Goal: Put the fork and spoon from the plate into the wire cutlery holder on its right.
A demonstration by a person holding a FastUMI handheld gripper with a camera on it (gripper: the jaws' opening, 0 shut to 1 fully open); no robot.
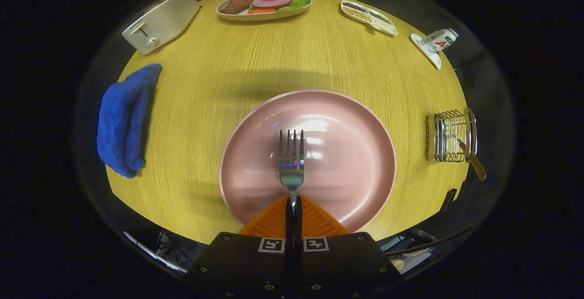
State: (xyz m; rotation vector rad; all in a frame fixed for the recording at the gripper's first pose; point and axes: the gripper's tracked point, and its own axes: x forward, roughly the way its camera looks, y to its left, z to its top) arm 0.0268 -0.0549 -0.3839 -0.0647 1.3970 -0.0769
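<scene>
The gripper (293, 204) hangs above the near rim of the pink plate (346, 185), and its jaws are closed tight on the fork (292, 159): both orange ribbed fingers (269, 223) press together on the handle, with only a thin dark seam between them. The fork's neck and tines stick out straight ahead of the fingers, over the middle of the plate, and the shiny head catches a blue glint. Whether the tines touch the plate's surface or ride just above it cannot be told. The plate sits on the yellow wood-grain worktop (205, 107) and carries nothing else that can be seen. Well off to the plate's right, near the worktop's edge, stands the wire cutlery holder (449, 137); a utensil with a brown wooden handle (470, 155) already leans in it, the handle poking out past the wires, its working end too small to make out. To the left of the plate lies a folded blue cloth (123, 121). Along the far side of the worktop are a white toaster (159, 20), an oval dish of food (264, 4), a narrow divided tray (368, 17), and a small carton (439, 40) lying on a white dish.
</scene>
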